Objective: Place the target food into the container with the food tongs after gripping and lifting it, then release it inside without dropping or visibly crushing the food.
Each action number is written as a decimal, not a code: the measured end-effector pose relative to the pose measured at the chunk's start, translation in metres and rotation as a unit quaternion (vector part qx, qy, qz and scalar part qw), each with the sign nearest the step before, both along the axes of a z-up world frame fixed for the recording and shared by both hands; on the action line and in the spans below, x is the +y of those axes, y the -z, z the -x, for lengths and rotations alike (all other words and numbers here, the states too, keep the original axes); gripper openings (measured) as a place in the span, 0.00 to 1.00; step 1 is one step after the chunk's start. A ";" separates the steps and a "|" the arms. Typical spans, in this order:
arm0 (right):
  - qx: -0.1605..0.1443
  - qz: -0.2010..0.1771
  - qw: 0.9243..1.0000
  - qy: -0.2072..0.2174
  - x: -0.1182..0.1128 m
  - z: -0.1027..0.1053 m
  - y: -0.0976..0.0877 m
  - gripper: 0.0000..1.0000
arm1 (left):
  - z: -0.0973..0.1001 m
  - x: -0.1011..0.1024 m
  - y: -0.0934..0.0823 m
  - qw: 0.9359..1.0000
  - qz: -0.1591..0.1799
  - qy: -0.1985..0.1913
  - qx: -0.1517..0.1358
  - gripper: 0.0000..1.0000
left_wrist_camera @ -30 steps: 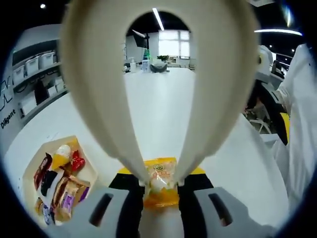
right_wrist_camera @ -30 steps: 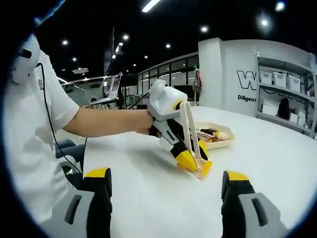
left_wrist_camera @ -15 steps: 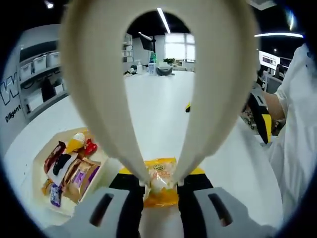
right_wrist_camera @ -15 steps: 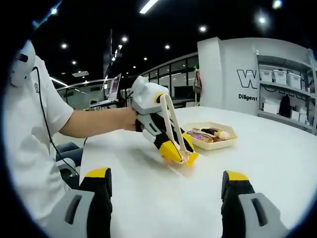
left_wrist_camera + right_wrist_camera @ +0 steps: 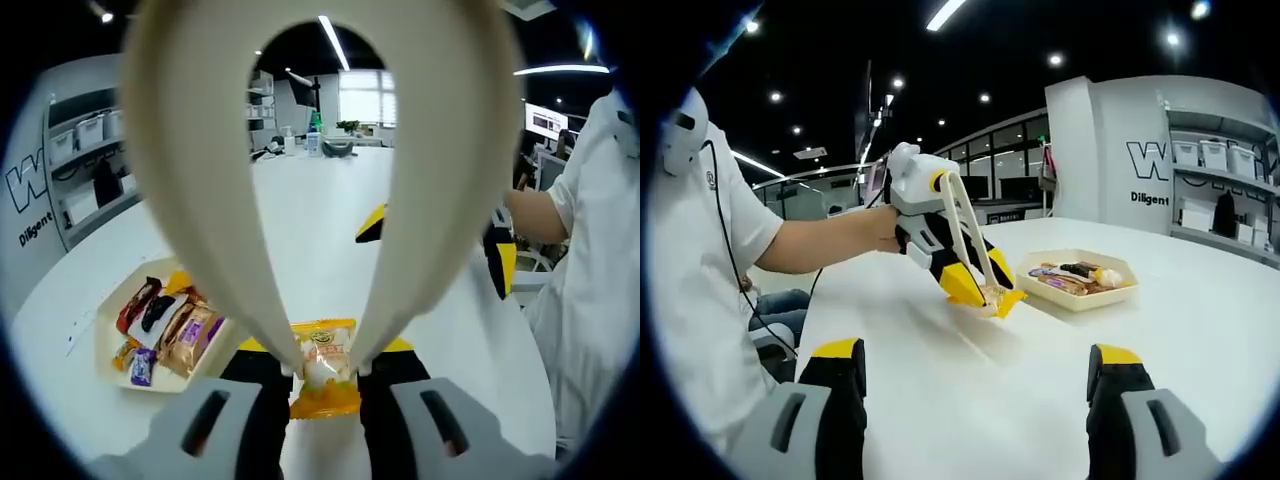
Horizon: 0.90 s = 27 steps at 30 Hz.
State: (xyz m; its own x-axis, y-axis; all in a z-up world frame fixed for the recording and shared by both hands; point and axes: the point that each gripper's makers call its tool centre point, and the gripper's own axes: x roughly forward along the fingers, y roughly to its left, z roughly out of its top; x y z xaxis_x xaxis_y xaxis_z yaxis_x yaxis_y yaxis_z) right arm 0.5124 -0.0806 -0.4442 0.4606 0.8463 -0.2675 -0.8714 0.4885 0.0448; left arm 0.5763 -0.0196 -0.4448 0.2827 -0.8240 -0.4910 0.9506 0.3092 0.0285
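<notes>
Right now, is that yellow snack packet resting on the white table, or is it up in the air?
Apart. In the right gripper view the snack packet, pinched in the tongs held by the left gripper, hangs above the table, with bare tabletop visible beneath it.

**White shirt, yellow-tipped grippers**

The person (image 5: 700, 270) wears a white short-sleeved shirt with a small dark chest mark; a thin black cable runs down it. Beside that sleeve, the left gripper (image 5: 978, 293) has a white body, black sides and yellow tips. The right gripper (image 5: 980, 385) has 2 grey jaws capped yellow.

We read "Diligent" under a large "W" on the grey wall (image 5: 1160, 160); the yellow packet's (image 5: 324, 365) print stays illegible to us.
</notes>
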 end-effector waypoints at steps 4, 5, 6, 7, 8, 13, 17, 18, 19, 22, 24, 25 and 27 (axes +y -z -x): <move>0.002 0.002 1.000 -0.004 0.007 -0.001 0.002 0.92 | 0.002 0.011 -0.007 1.000 0.002 -0.004 -0.004 0.23; 0.003 0.002 1.000 -0.005 0.008 -0.001 0.002 0.92 | 0.002 0.014 -0.007 1.000 0.001 -0.005 -0.005 0.23; 0.004 0.001 1.000 -0.005 0.010 -0.001 0.002 0.92 | 0.002 0.017 -0.008 1.000 0.001 -0.006 -0.006 0.23; 0.005 0.001 1.000 -0.006 0.012 -0.001 0.003 0.92 | 0.002 0.019 -0.009 1.000 0.001 -0.007 -0.006 0.23; 0.005 0.002 1.000 -0.006 0.013 -0.001 0.003 0.92 | 0.002 0.022 -0.009 1.000 0.000 -0.008 -0.006 0.23; 0.007 -0.002 1.000 -0.007 0.016 -0.002 0.003 0.92 | -0.003 0.035 -0.012 1.000 -0.002 -0.013 -0.008 0.23; 0.010 0.001 1.000 -0.007 0.020 -0.004 0.007 0.92 | -0.007 0.044 -0.016 1.000 -0.001 -0.021 -0.009 0.23; 0.011 0.001 1.000 -0.008 0.022 -0.004 0.007 0.92 | -0.009 0.046 -0.016 1.000 -0.001 -0.022 -0.009 0.23; 0.011 0.000 1.000 -0.009 0.023 -0.004 0.007 0.92 | -0.010 0.048 -0.017 1.000 -0.001 -0.023 -0.009 0.23; 0.012 0.000 1.000 -0.010 0.026 -0.006 0.007 0.92 | -0.015 0.053 -0.021 1.000 0.000 -0.026 -0.010 0.23; 0.012 0.000 1.000 -0.013 0.028 -0.005 0.007 0.92 | -0.020 0.056 -0.024 1.000 -0.003 -0.029 -0.012 0.23; 0.012 -0.001 1.000 -0.014 0.029 -0.005 0.006 0.92 | -0.022 0.056 -0.025 0.999 -0.003 -0.029 -0.013 0.23; 0.013 -0.002 1.000 -0.015 0.030 -0.005 0.006 0.92 | -0.026 0.058 -0.027 0.999 -0.004 -0.030 -0.014 0.23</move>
State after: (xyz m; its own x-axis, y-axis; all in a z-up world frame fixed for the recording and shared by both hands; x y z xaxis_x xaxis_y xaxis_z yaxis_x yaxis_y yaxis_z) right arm 0.5177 -0.0507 -0.4506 0.4280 0.8611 -0.2744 -0.8844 0.4616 0.0692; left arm 0.6019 0.0384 -0.4175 0.3456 -0.8014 -0.4882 0.9290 0.3656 0.0576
